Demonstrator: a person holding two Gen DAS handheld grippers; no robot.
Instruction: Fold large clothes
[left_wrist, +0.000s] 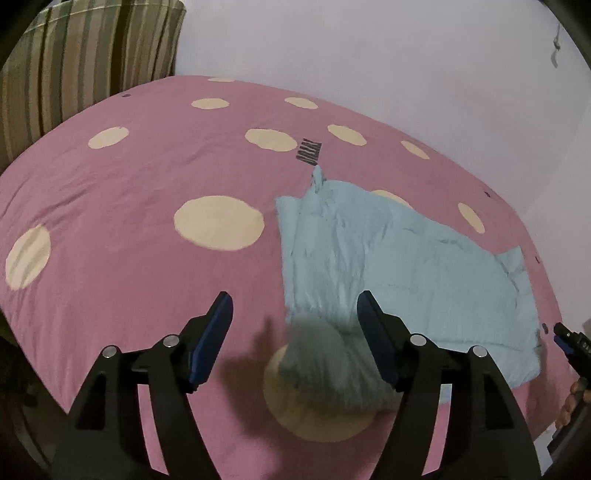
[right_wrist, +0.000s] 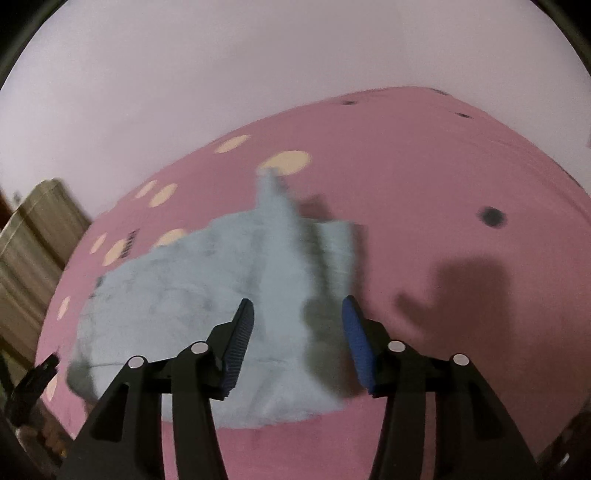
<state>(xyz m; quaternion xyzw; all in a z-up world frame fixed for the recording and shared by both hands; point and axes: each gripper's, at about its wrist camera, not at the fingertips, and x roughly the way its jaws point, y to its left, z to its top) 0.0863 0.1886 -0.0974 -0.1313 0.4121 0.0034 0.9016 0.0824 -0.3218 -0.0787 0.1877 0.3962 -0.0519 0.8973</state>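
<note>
A light blue garment (left_wrist: 399, 258) lies partly folded on a pink bedspread with cream dots (left_wrist: 129, 192). My left gripper (left_wrist: 293, 299) hangs above the garment's near left corner, its blue-padded jaws wide apart with nothing pressed between them. In the right wrist view the same blue garment (right_wrist: 207, 295) looks blurred, with a narrow strip of it reaching toward the far side. My right gripper (right_wrist: 297, 308) stands above the garment's near right edge, jaws apart and off the cloth. The tip of the right gripper (left_wrist: 569, 338) shows at the right edge of the left wrist view.
A striped cushion or pillow (left_wrist: 85, 62) rests at the bed's far left corner against a pale wall (left_wrist: 369, 48). The bedspread (right_wrist: 461, 184) stretches pink to the right of the garment. A hand (left_wrist: 576, 398) shows at the right edge of the left wrist view.
</note>
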